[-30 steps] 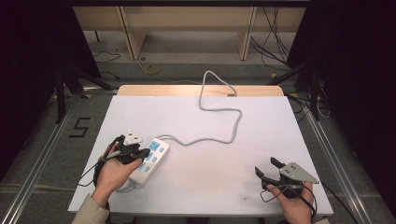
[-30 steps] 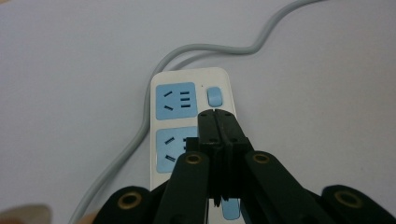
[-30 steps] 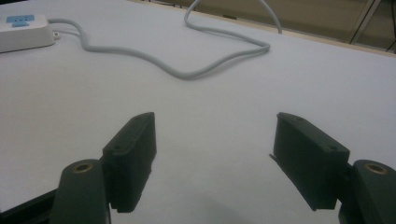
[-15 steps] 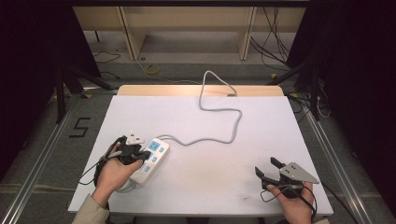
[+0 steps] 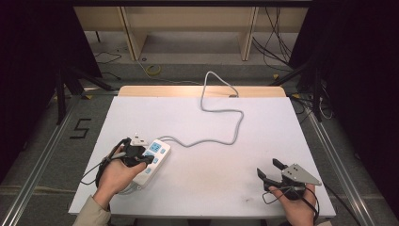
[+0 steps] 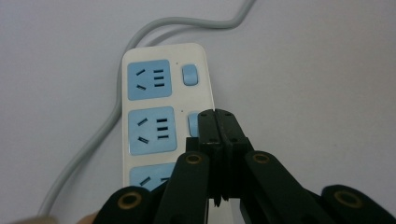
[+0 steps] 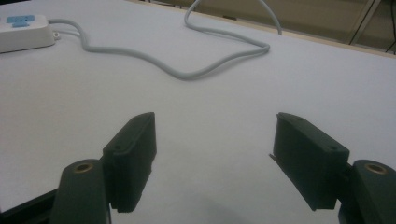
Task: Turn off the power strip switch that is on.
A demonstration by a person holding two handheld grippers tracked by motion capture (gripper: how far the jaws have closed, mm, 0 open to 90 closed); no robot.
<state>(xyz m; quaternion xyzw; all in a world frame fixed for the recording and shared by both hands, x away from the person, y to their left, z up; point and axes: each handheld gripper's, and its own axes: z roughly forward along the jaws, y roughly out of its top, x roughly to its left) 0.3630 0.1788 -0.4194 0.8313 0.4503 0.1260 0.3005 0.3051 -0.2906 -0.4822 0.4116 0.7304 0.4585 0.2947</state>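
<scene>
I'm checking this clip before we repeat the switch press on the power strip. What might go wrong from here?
The left gripper, jaws shut, has its tip at the second blue switch, partly hiding it; it may slip off the switch's edge. The power strip lies loose on the white table, so a push might slide it. The right gripper rests open far across the table, too distant to steady the strip, whose grey cable could tug it.

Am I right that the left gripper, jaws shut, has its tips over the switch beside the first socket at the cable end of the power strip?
Not quite: in the left gripper view the shut left gripper has its tips over the second switch from the cable end of the power strip; the first switch is uncovered.
</scene>
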